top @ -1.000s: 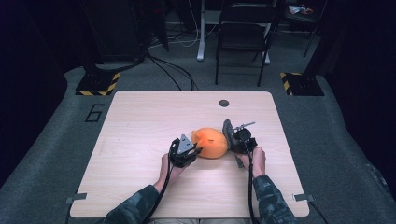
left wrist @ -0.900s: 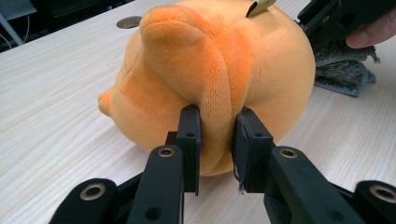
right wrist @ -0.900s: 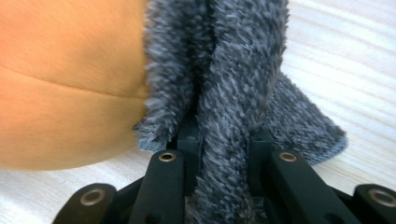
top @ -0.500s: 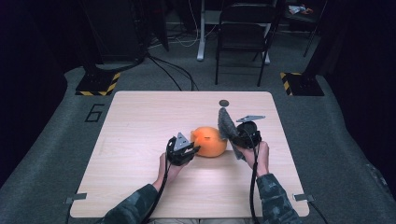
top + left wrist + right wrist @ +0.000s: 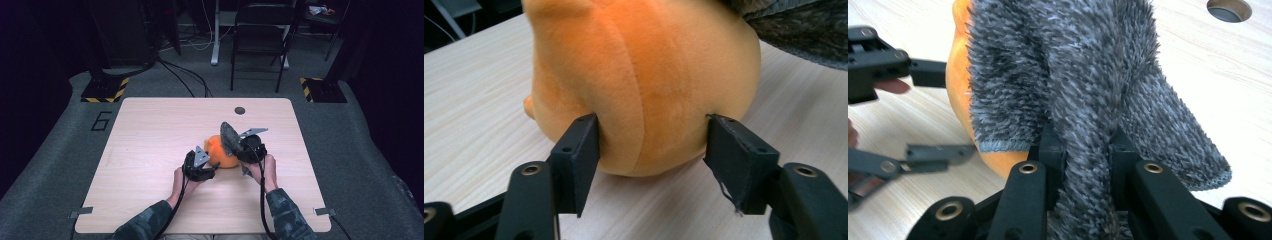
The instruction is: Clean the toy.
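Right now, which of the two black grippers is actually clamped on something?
The right gripper: its jaws pinch the fuzzy grey cloth. The left gripper has just been opening, its jaws astride the orange plush toy.

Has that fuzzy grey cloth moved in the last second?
Yes. The grey cloth, pinched in the right gripper, has lifted off the orange plush toy toward the table's round hole.
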Demonstrator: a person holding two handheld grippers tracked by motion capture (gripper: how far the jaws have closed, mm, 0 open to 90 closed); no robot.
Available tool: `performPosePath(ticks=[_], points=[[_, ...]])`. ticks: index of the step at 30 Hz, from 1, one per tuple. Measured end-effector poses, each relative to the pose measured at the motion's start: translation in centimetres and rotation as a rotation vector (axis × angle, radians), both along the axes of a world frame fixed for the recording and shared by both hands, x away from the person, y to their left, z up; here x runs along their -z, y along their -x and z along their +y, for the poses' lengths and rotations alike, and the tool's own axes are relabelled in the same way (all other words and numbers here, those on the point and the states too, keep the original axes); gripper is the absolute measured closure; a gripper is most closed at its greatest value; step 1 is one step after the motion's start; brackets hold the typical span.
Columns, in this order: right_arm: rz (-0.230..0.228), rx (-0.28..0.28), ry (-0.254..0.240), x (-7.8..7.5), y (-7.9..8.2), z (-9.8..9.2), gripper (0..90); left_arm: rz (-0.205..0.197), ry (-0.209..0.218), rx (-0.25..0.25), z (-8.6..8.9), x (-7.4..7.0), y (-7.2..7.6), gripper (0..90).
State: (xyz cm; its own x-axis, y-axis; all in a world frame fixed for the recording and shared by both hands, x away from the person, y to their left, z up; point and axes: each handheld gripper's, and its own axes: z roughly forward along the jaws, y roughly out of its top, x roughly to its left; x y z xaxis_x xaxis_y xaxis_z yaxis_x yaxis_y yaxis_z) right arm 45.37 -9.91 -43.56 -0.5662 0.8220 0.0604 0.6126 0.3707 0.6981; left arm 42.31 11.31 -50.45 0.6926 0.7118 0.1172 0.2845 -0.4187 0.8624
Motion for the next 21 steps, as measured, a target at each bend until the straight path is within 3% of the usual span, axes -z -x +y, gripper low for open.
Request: performPosePath(ticks=[2,3,4,7,12,14,15,16,17,21], points=[[0.0,0.005,-0.003,0.0,0.0,0.0,75.2,-0.004,0.005,-0.006,0.0,0.1,-0.1,46.8],[0.002,0.006,-0.012,0.1,-0.1,-0.1,75.2,-0.003,0.013,-0.005,0.1,0.1,-0.1,53.0],[0.005,0.01,-0.02,0.1,-0.1,-0.2,75.1,0.006,0.026,-0.005,0.4,0.0,-0.2,65.1],[-0.001,0.01,-0.02,-0.3,0.0,-0.2,75.0,0.008,0.024,0.002,0.5,-0.3,-0.3,73.7],[-0.036,-0.008,-0.027,-2.0,0.6,-0.2,74.8,0.032,0.047,-0.005,1.0,-1.0,-0.3,77.4],[-0.048,-0.018,-0.04,-2.9,1.1,0.1,74.8,0.059,0.091,-0.007,1.2,-1.7,-0.2,77.5],[-0.048,-0.018,-0.04,-2.9,1.1,0.1,74.8,0.059,0.091,-0.007,1.2,-1.7,-0.2,77.5],[-0.066,-0.046,-0.051,-3.7,1.7,0.6,74.8,0.085,0.124,0.003,1.3,-2.2,0.1,77.5],[-0.075,-0.054,-0.053,-4.0,2.0,1.0,74.7,0.085,0.124,0.003,1.3,-2.2,0.1,77.4],[-0.087,-0.085,-0.04,-4.0,2.4,2.2,74.4,0.09,0.137,0.028,1.1,-2.5,0.5,77.4]])
